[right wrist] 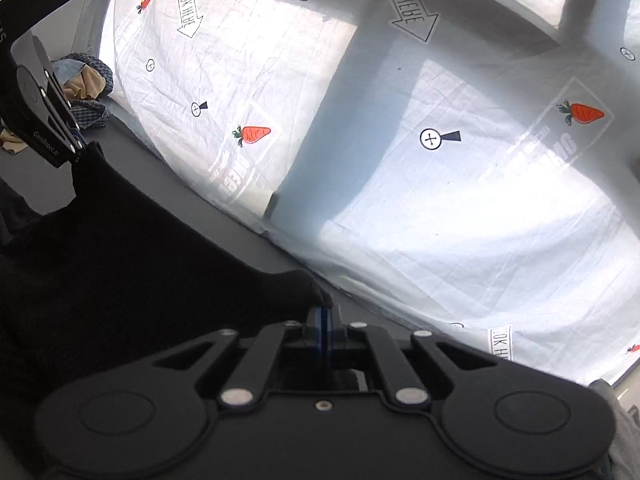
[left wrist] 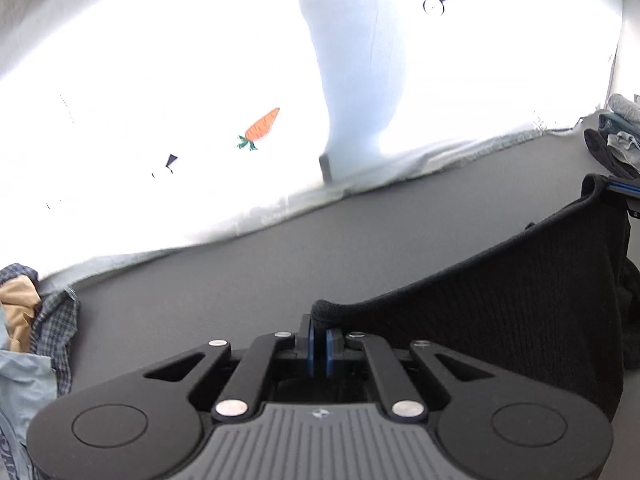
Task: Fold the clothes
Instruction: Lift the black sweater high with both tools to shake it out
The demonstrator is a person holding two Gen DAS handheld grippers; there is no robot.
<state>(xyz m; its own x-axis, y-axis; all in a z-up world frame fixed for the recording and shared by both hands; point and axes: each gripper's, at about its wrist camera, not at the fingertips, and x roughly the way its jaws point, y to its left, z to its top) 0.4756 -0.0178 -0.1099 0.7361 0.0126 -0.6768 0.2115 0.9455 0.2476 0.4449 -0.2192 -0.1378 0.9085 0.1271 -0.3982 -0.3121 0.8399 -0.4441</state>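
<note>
A black knitted garment point(left wrist: 520, 300) hangs stretched between both grippers above the grey table point(left wrist: 280, 272). My left gripper point(left wrist: 320, 330) is shut on one corner of it, the cloth bunched between the blue pads. In the right wrist view the same black garment point(right wrist: 140, 248) fills the lower left, and my right gripper point(right wrist: 322, 312) is shut on its other corner. The left gripper point(right wrist: 78, 148) shows there at the upper left, holding the far corner. The right gripper's tip point(left wrist: 624, 196) peeks in at the right edge of the left wrist view.
A white printed sheet point(right wrist: 460, 200) with carrots and arrows hangs behind the table. A pile of checked and tan clothes point(left wrist: 36, 320) lies at the left end, also seen as clothes point(right wrist: 86, 80). More folded clothes point(left wrist: 618, 132) sit at the far right.
</note>
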